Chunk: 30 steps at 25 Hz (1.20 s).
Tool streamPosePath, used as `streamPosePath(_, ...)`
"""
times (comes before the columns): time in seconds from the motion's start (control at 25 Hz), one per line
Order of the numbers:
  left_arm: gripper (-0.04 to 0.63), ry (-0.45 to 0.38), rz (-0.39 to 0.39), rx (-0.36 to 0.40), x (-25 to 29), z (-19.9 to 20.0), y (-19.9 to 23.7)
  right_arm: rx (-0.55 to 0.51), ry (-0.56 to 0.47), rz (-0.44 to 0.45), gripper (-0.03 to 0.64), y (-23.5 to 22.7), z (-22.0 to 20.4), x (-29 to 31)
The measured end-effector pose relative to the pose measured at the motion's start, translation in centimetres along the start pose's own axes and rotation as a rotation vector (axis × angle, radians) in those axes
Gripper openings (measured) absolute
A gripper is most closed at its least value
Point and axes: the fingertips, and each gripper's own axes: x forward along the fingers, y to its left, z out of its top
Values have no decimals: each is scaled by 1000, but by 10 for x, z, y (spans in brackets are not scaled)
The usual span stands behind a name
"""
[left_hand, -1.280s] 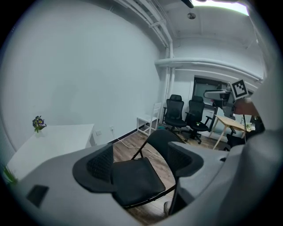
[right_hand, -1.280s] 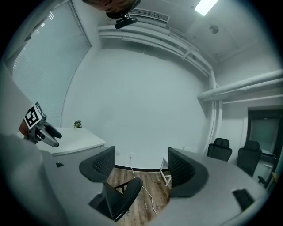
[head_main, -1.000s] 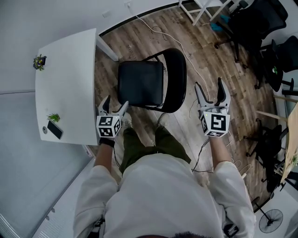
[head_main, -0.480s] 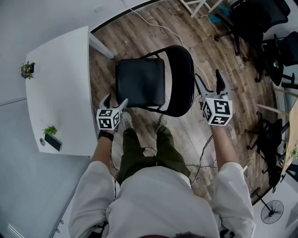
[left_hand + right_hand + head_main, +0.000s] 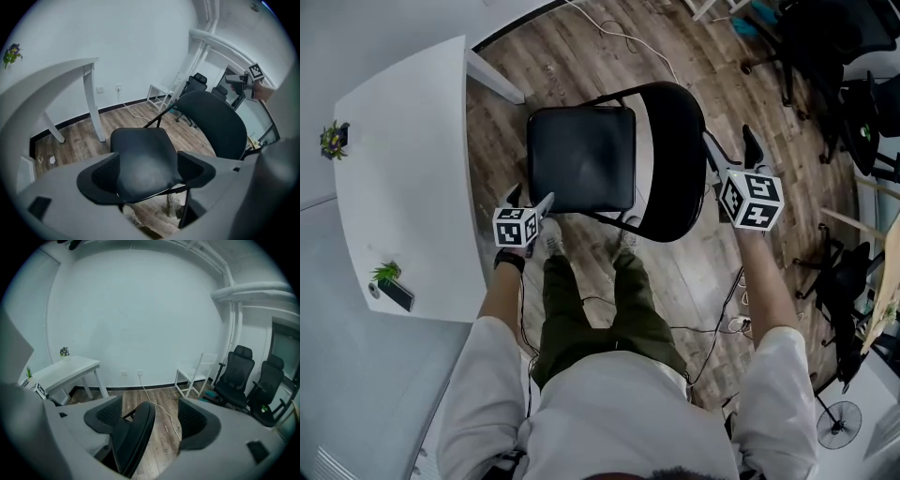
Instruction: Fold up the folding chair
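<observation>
The left gripper (image 5: 147, 177) is held low with its jaws wide apart and nothing clamped. It hovers at the front left corner of the folding chair (image 5: 614, 155), and the front edge of the seat (image 5: 140, 157) shows between its pads, though I can't tell whether it touches them. The right gripper (image 5: 151, 420) is up higher, also open, just beside the right side of the backrest (image 5: 675, 159), whose rim lies between its jaws unpinched. The chair stands unfolded on the wood floor (image 5: 581, 56), seat flat, right in front of the person's shoes (image 5: 551, 239) and next to a white table (image 5: 403, 178). A white cable (image 5: 161, 408) trails across the floor beyond it, and black office chairs (image 5: 825, 47) stand well apart to the right.
</observation>
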Motion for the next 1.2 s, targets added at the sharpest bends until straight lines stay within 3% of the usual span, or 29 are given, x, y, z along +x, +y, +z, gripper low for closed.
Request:
streamPosePath(0.52,388,164,-2,-72,91,-64,59,87,165,44,390,-14,-46,92)
streamPosePath(0.72,388,213,-19,-100,123,-85,75,139,267,103,380,-15,-68,111)
streamPosePath(1.0,388,258,15,-226,158,-116,114,223,350,201,365,-2,-85,132)
streamPosePath(1.12,388,251,-43,-294,172,-129,120,252,366,218,347,-3,-85,136)
streamPosePath(1.2,388,244,-89,-298,179,-129,120,261,380,232,341,-2,-86,138)
